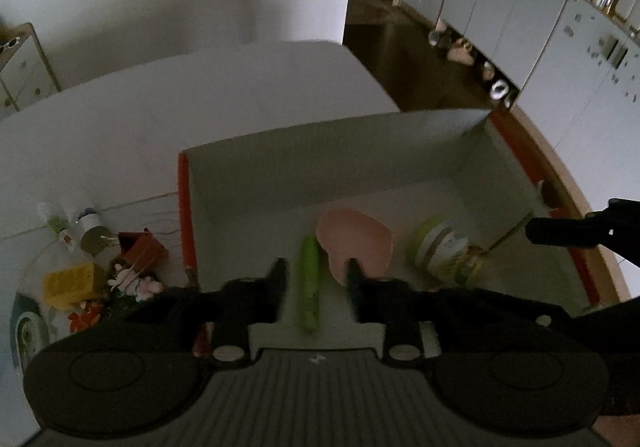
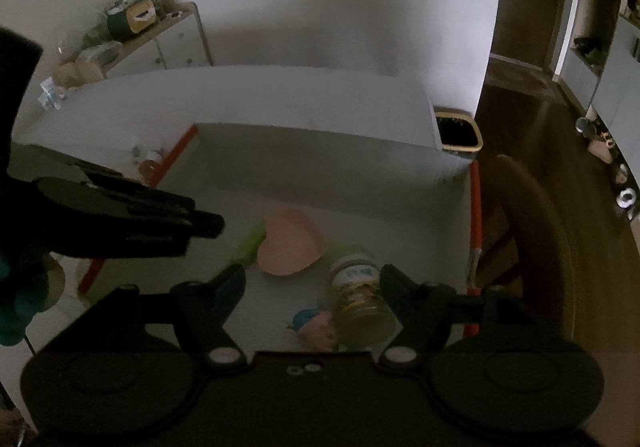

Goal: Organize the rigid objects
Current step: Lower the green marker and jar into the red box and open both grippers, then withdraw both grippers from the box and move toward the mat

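Open white box, orange-edged [image 1: 400, 175]: on white table [image 1: 200, 95], under both grippers.

Contents: green stick-shaped item [image 1: 309, 287], flat on floor of box, left of centre; pink heart-shaped dish [image 1: 354, 243], just right of it; lidded jar with green cap [image 1: 440, 251], on its side, near right wall; small pastel figurine [image 2: 316, 327], beside jar, at near edge.

Left gripper [image 1: 316, 275]: partly open, empty, poised above green stick, pads clear of it.

Right gripper [image 2: 312, 279]: wide open, empty, above jar and figurine, touching neither.

Unsorted pile [image 1: 100, 259]: outside box, far left on table; yellow block, red-brown box, small bottles, flowered trinkets.

Risks, judged: jar likely to roll if nudged; two grippers close over one box, clash possible; box light, liable to slide toward right table edge if a wall is caught.

Obscured: dim, blurred light; jar label unreadable; stick's identity uncertain; near wall of box hidden behind gripper bodies.
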{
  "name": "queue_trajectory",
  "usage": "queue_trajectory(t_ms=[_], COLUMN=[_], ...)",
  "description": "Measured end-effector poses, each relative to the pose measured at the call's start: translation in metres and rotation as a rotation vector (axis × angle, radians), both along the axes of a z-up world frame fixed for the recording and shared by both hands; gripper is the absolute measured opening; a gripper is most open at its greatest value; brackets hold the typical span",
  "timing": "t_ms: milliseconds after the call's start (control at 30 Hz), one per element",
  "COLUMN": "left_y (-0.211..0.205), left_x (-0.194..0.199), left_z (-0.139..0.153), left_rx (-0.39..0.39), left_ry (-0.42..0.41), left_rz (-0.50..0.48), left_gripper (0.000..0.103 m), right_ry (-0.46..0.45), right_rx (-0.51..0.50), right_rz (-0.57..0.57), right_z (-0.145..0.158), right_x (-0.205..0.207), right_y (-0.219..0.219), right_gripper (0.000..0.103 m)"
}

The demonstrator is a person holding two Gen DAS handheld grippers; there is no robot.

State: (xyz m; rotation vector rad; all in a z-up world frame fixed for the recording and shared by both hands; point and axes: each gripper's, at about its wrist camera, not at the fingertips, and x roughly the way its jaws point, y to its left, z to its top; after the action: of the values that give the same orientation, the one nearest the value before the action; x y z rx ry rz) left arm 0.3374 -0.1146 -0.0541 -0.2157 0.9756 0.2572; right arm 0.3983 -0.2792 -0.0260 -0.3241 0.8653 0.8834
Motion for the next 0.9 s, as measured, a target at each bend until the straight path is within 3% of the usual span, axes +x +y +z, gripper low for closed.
queue_trajectory(t_ms=[33,67,233,500,667,900], left_y=[-0.003,-0.005,-0.004,0.002,0.016,0.048], left_x=[-0.005,-0.011,-0.032,-0.073,-0.097,-0.132], left_z=[0.004,0.009,0.024,0.039,0.049,0.049], left_rx=[0.006,0.017,0.009,0.002,0.02,0.044], left_ry=[-0.02,-0.043,-0.099,-0.18,-0.235,-0.244], left_rz=[0.002,0.003,-0.011,-0.037,-0.043,-0.054], left_gripper=[0.059,0.066,0.066,0.07,0.081,0.084], right_ry=[-0.004,-0.008,-0.026,-0.078,-0.109,-0.125], right_rx=[0.006,0.013,0.047,0.104,0.164,0.253], right_rz=[0.003,0.005,0.013,0.022,0.022,0.018], right_z=[0.003,0.006,0.018,0.034,0.041,0.047], right_x=[-0.002,-0.004,-0.017,-0.045,-0.07,-0.108], right_y=[0.0,-0.001,-0.003,-0.005,-0.002,0.021], right_gripper=[0.075,0.076,0.079,0.092,0.099,0.102])
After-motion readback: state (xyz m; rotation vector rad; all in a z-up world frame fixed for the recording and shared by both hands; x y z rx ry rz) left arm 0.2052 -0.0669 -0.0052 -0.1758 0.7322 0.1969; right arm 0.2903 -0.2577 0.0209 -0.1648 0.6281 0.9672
